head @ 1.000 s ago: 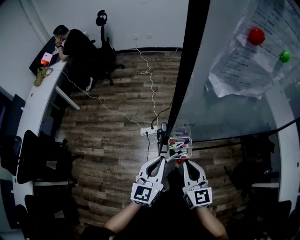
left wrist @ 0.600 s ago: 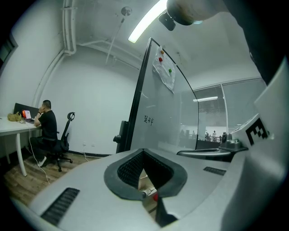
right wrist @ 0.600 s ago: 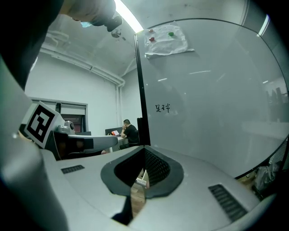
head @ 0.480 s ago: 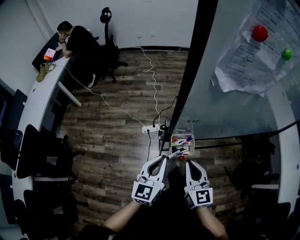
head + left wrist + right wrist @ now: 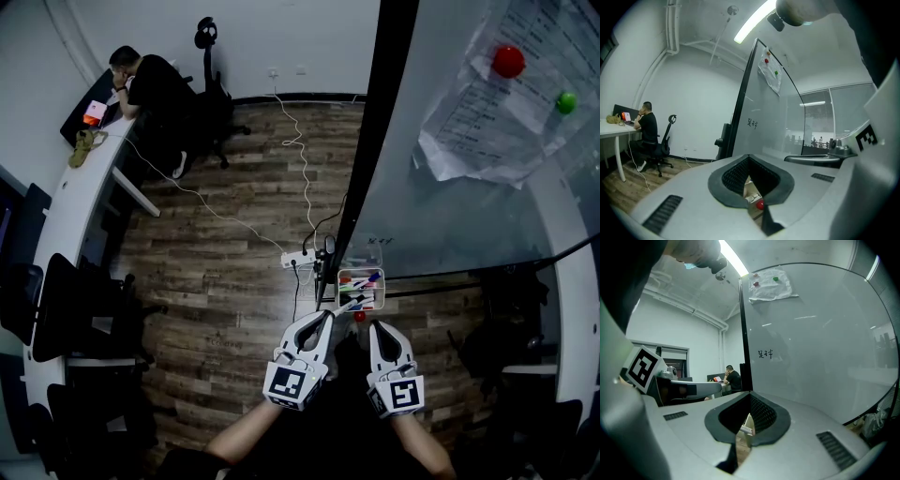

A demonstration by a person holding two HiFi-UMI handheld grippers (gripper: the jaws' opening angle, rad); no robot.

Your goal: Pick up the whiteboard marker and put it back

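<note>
A clear tray (image 5: 341, 277) holding several coloured markers (image 5: 364, 282) hangs at the foot of the whiteboard (image 5: 441, 216). One white marker (image 5: 350, 304) lies slanted at the tray's near edge, with a small red round thing (image 5: 359, 317) beside it. My left gripper (image 5: 326, 320) points at that marker from just below; its jaws meet and nothing sits between them. My right gripper (image 5: 372, 326) is beside it, shut and empty, a little short of the tray. In the left gripper view the marker (image 5: 751, 198) and the red thing (image 5: 760, 205) show through the hollow behind the shut left gripper (image 5: 749, 207).
A person (image 5: 145, 80) sits at the curved white desk (image 5: 66, 206) far left, by an office chair (image 5: 208, 56). A power strip (image 5: 298, 261) with cables lies on the wood floor. Papers under a red magnet (image 5: 509, 61) and a green magnet (image 5: 566, 101) hang on the board.
The head view sways slightly. Both grippers keep their places near the tray and stay shut.
</note>
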